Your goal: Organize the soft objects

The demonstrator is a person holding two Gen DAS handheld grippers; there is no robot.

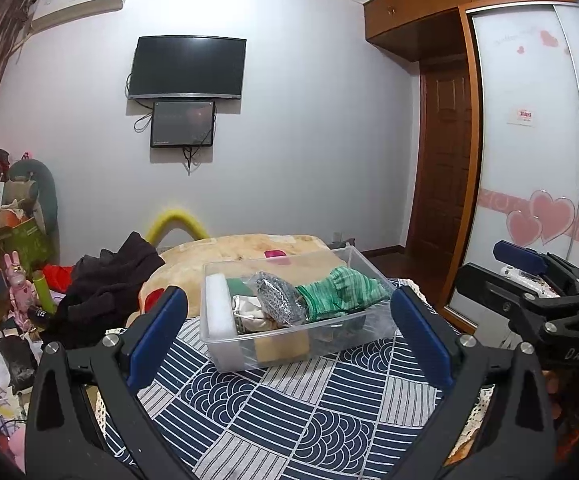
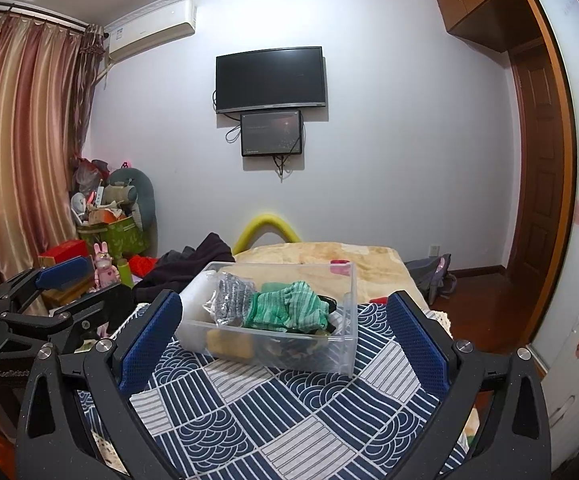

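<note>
Soft things packed in a clear plastic bin (image 1: pixel 225 344) on a bed, both hand-held grippers spread wide and holding nothing.

The bin sits on a navy-and-white patterned cloth (image 1: pixel 289 408) ahead of the left hand-held gripper (image 1: pixel 289 344), between the lines of its blue-padded fingers (image 1: pixel 157 336) but apart from them. Inside, a green striped cloth (image 1: pixel 341 292) lies on top toward the right, a grey knitted piece (image 1: pixel 277 296) beside it in the middle, a white foam block (image 1: pixel 219 308) stands against the left wall, and a yellow sponge (image 1: pixel 281 346) lies low at the front. The right hand-held gripper (image 2: pixel 285 344) likewise faces the bin with its fingers well apart. Behind the bin lies a tan blanket (image 1: pixel 241 248), with a dark garment (image 1: pixel 109 284) heaped to its left.
</note>
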